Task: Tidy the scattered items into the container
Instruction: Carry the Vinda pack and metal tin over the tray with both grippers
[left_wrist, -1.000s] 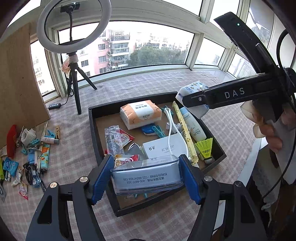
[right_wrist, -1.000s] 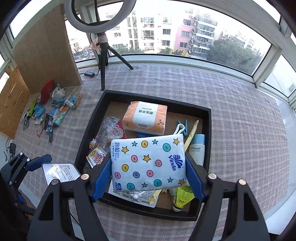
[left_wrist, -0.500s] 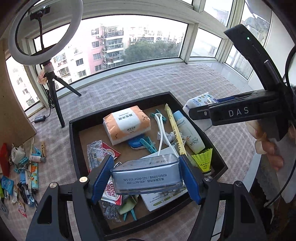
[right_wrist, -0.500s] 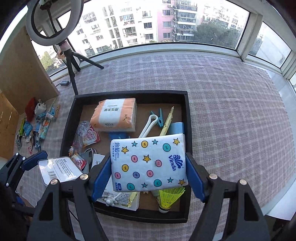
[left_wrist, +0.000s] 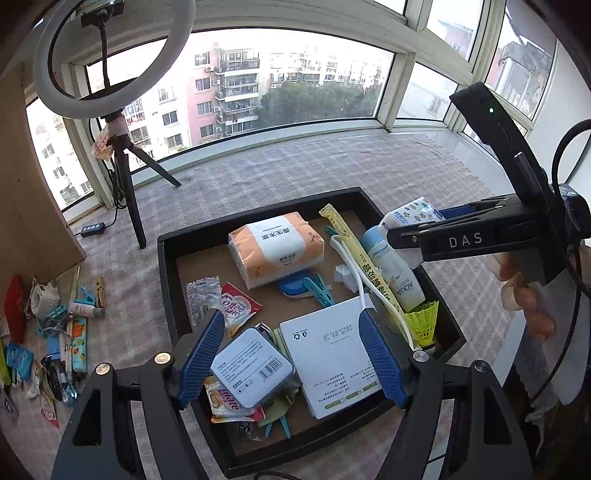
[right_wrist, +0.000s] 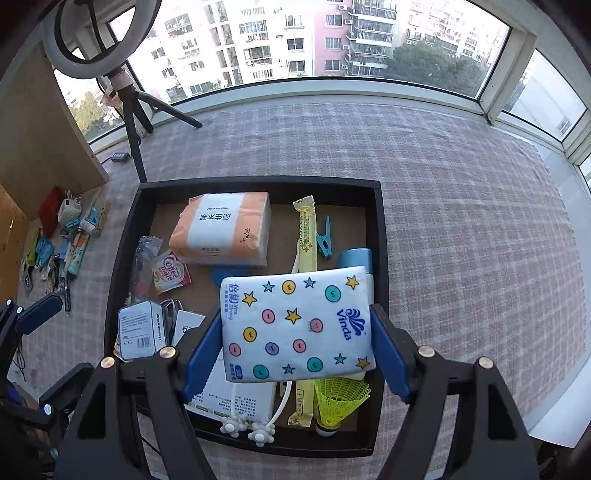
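Hovering over one black tray (left_wrist: 168, 266) on the plaid-covered table (right_wrist: 461, 206), you work two hand-held grippers. Far left, a scattered pile of small items (left_wrist: 55, 332) lies on the table, too jumbled to count. Your left hand-held gripper (left_wrist: 291, 354) is opening, its blue pads clear of the one clear-lidded tin (left_wrist: 253, 367) lying in the tray's near left corner. Beside the tin sits one white box (left_wrist: 332, 354) dated "2025.09.30"; two red sachets read "Coffee mate" (right_wrist: 170, 271). One orange-and-white tissue pack (right_wrist: 221, 230) rests at the tray's back, and one bottle (left_wrist: 397, 273) marked "AQUA" stands beside one yellow shuttlecock (right_wrist: 340, 398) on the right. Your right hand-held gripper (right_wrist: 297, 330), its body stamped "DAS" in the left wrist view, is clamped on one star-printed "Vinda" tissue pack (right_wrist: 295, 325) above the tray.
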